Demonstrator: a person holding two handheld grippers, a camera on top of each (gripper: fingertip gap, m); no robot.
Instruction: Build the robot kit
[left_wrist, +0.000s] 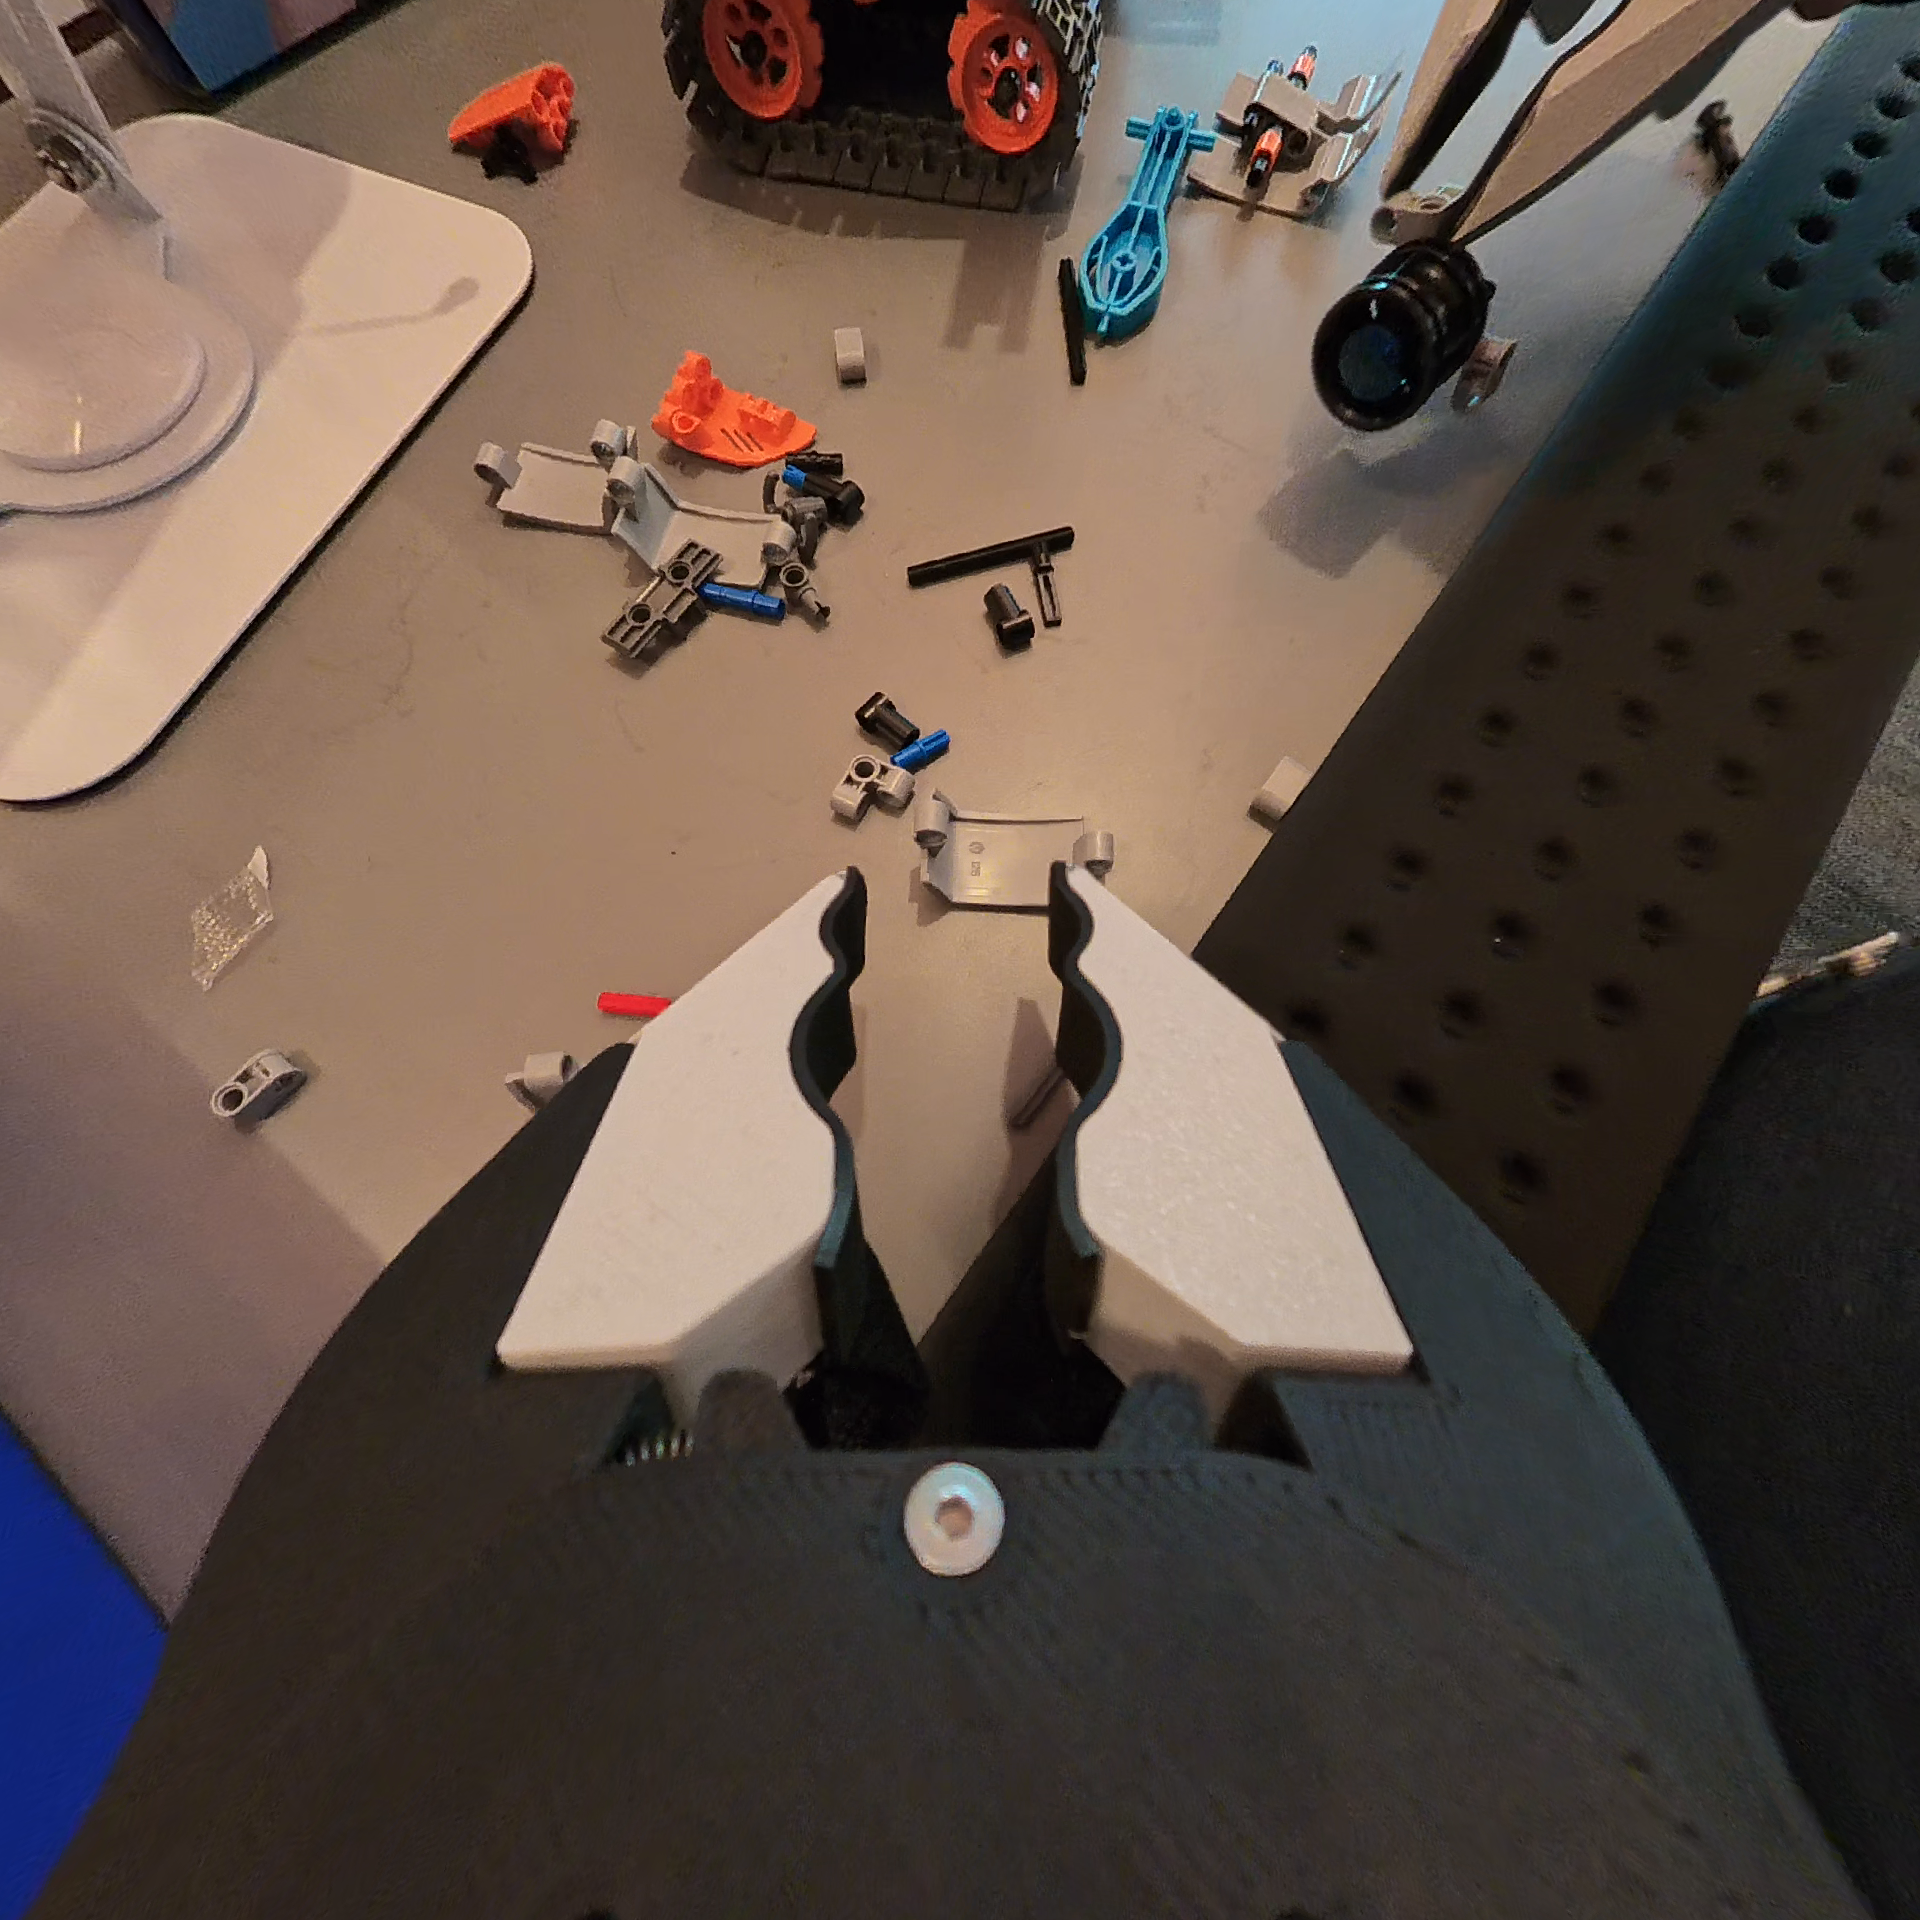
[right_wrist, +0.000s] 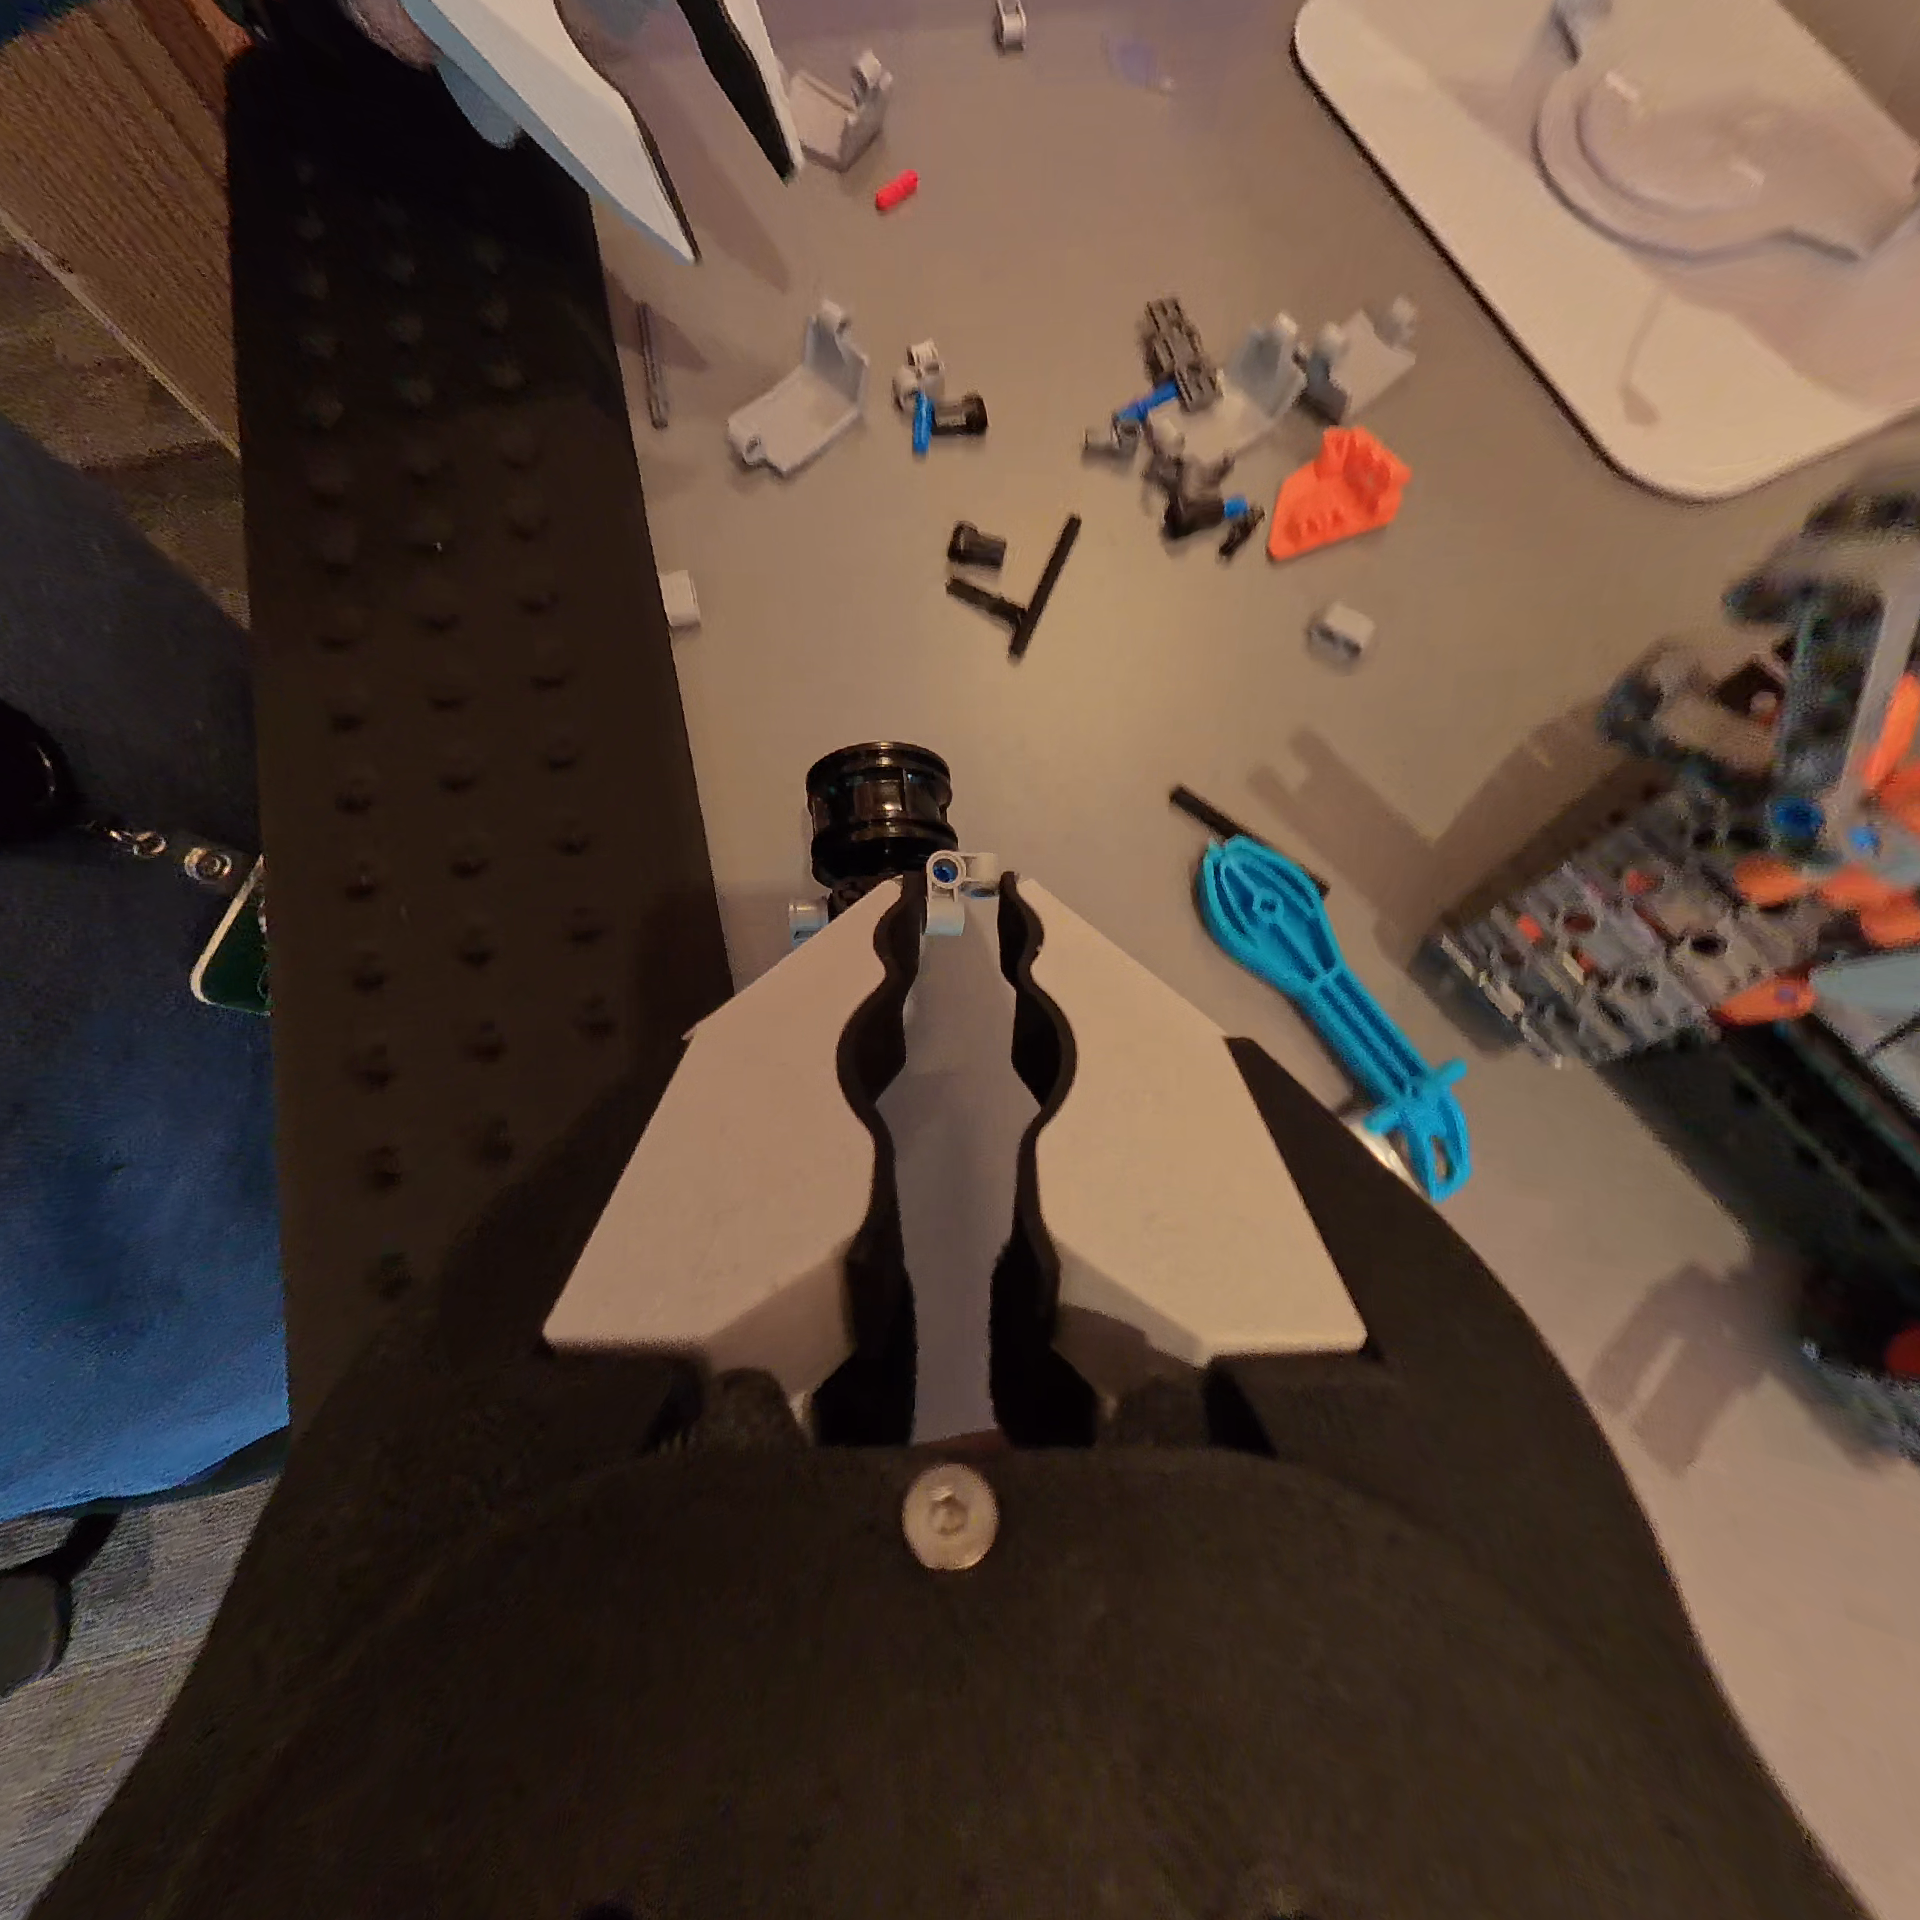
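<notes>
Above the near part of the grey table (left_wrist: 436, 748), the left gripper (left_wrist: 956, 883) hangs with its jaws released, its tips just short of a curved grey panel (left_wrist: 997, 857) lying flat. Farther off to the right, the right gripper (right_wrist: 951, 888) is clenched on a small grey connector (right_wrist: 948, 888) joined to a black wheel hub (right_wrist: 881, 805), lifted clear of the table beside the perforated black strip (right_wrist: 436, 623), with a blue tool (right_wrist: 1320, 997) lying nearby.

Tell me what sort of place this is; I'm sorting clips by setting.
Probably a desk or hobby workbench indoors: a grey table strewn with loose toy building pieces, a part-built tracked vehicle with orange wheels, and a white stand base like a monitor's.
</notes>
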